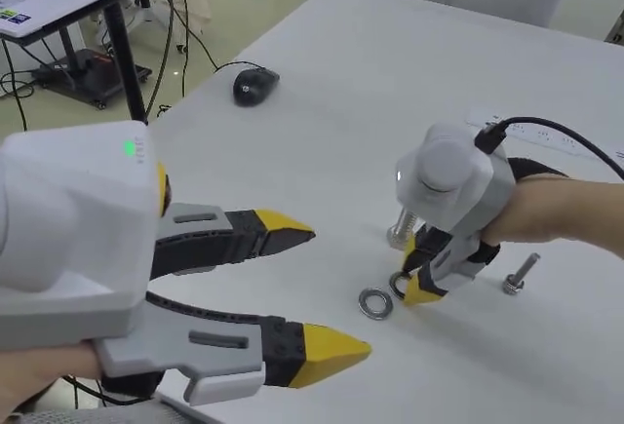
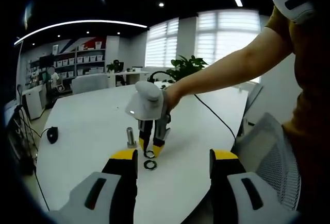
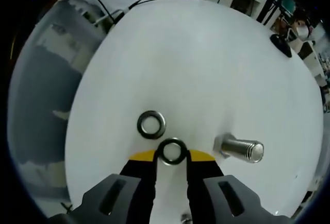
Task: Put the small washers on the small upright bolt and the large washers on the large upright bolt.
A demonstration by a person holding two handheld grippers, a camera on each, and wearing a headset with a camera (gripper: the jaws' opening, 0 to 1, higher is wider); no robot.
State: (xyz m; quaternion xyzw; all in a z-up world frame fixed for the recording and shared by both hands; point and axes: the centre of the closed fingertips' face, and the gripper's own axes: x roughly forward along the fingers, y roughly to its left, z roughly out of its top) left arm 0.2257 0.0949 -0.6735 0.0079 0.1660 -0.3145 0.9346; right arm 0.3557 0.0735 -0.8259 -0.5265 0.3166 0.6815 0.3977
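Your left hand-held gripper (image 1: 317,292) hangs wide open and empty at the near left; keep it clear. A free washer (image 1: 375,302) lies flat on the surface (image 1: 322,141), just left of your right hand-held gripper (image 1: 416,290). That one points down, jaws narrow about a second washer (image 3: 171,152); whether they pinch it, I cannot tell. Square the tips on its rim before lifting, then centre the hole over the large bolt (image 1: 401,230) just behind, probably its fit. The small bolt (image 1: 520,275) stands further right.
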